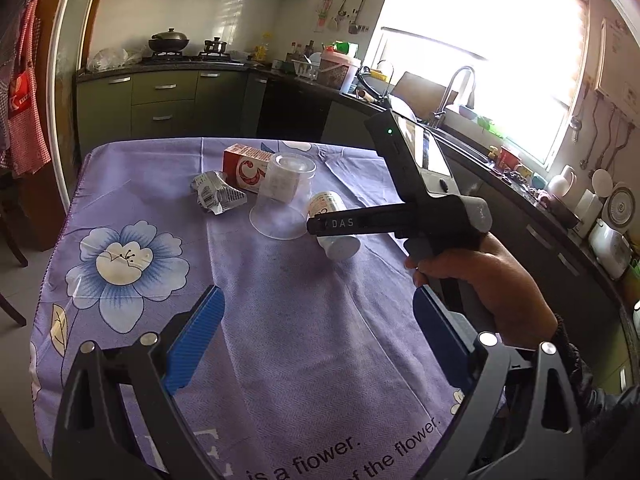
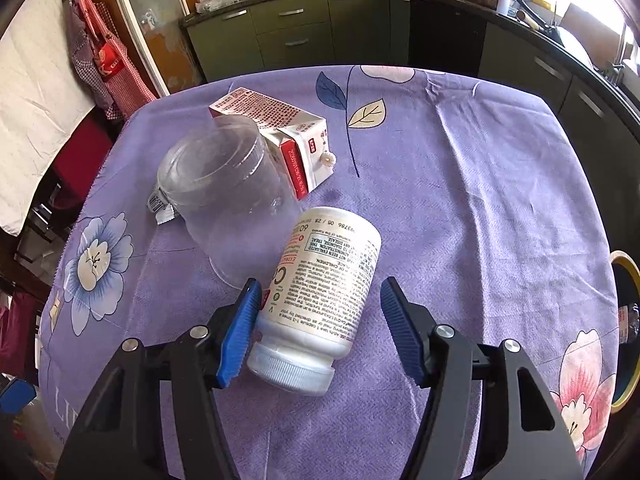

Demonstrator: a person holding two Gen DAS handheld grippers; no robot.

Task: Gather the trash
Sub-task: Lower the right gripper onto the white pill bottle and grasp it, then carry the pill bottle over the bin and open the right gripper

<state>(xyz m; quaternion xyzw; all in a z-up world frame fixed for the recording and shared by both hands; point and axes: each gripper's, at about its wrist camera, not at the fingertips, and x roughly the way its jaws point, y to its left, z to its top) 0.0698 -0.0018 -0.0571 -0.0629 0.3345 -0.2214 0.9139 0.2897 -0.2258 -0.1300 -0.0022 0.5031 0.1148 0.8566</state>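
A white pill bottle (image 2: 320,296) lies on its side on the purple tablecloth, cap toward me, between the open jaws of my right gripper (image 2: 320,308). The left pad touches or nearly touches it; the right pad stands apart. An upturned clear plastic cup (image 2: 224,196) stands just behind, with a red-and-white carton (image 2: 280,128) and a crumpled wrapper (image 2: 160,208) beyond. In the left wrist view my left gripper (image 1: 316,308) is open and empty over the cloth, short of the cup (image 1: 284,196), carton (image 1: 248,166), wrapper (image 1: 218,196) and bottle (image 1: 334,224). The right gripper (image 1: 324,226) reaches in over the bottle.
The table (image 2: 460,200) has a flowered purple cloth. Dark kitchen cabinets (image 1: 164,100) and a counter with sink (image 1: 452,104) run behind and to the right. A red apron (image 1: 24,92) hangs at left. A yellow-rimmed round object (image 2: 624,332) is at the table's right edge.
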